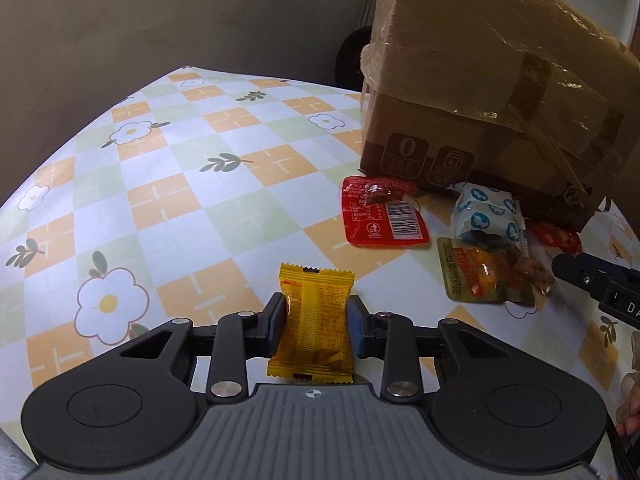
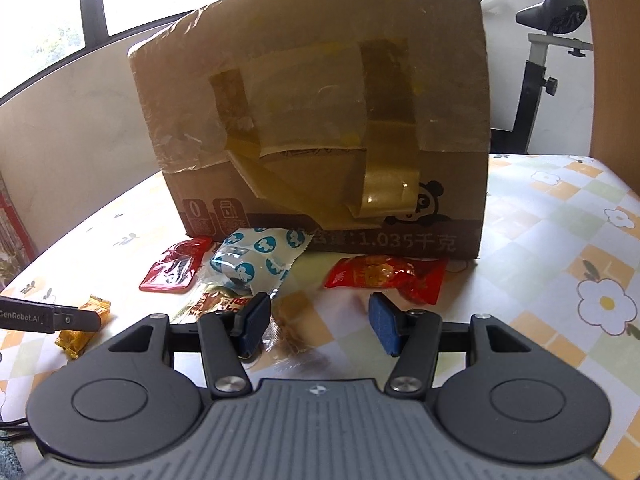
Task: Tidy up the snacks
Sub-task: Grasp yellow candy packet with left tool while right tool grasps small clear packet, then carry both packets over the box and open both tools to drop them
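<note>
Our left gripper (image 1: 316,330) pinches a yellow packet (image 1: 314,330) between its two pads on a table (image 1: 180,184) covered in a cloth of orange, green and white squares with printed flowers; the packet stands lengthwise between the fingers, its crimped ends toward and away from the camera. Our right gripper (image 2: 318,326) hangs just above the cloth with its blue pads apart and nothing between them, a clear wrapper (image 2: 280,320) lying under and beside its left finger. Just beyond it we see the rest of the snacks heaped together: an olive packet (image 1: 476,276) showing orange pieces, a white packet with blue dots (image 1: 486,216) resting partly on it, a flat red pouch (image 1: 380,216) with a barcode to the left, and a red packet (image 2: 384,276) to the right, close to the foot of the box. Behind the heap a taped cardboard box (image 2: 320,120) stands on the table, a panda printed near its lower edge. At the far right of the left wrist view a person's fingers (image 1: 630,424) show at the frame edge. Farthest back are a pale wall, windows and an exercise bike (image 2: 552,40).
</note>
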Tool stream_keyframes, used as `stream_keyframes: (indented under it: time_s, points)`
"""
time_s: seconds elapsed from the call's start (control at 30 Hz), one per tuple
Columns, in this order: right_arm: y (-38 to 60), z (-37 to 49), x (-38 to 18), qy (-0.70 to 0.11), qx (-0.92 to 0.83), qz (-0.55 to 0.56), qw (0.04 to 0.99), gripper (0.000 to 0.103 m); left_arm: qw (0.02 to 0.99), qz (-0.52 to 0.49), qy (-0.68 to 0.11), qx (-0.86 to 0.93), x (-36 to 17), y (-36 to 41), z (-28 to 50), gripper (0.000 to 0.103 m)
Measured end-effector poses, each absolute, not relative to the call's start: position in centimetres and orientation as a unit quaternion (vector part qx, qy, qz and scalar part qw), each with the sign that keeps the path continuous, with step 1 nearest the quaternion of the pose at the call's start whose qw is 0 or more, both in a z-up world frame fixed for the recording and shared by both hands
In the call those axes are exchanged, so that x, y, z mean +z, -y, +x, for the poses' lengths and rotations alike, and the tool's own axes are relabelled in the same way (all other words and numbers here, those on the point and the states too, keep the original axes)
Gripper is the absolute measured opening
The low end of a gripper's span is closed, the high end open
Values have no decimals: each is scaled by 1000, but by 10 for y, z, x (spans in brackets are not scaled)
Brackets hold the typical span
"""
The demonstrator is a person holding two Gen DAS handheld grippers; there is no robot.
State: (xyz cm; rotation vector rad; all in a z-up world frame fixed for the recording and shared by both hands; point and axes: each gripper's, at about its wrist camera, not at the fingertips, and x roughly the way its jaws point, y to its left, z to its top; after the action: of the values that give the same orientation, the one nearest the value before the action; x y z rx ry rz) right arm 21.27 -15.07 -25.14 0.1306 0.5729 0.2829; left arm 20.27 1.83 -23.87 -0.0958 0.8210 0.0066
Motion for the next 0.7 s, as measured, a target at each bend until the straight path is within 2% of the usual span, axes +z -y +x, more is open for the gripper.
stream_keyframes:
  time_s: [0.27, 0.33, 0.53, 0.67, 0.7]
  points:
    - [135, 213, -253, -289, 154, 23, 944, 57, 920, -48, -389, -8, -241, -15, 202, 35]
    - [131, 213, -254, -293, 156, 12, 943, 54, 921, -46, -387, -7, -242, -13, 202, 35]
    - [114, 215, -258, -302, 178, -40, 936, 42, 922, -42, -384, -8, -242, -14, 201, 36]
    - [118, 218, -259, -310, 184, -29, 932, 20, 922, -41, -384, -9, -242, -14, 201, 36]
    - [120, 218, -259, -309, 183, -21, 933, 20, 922, -42, -384, -10, -242, -15, 201, 36]
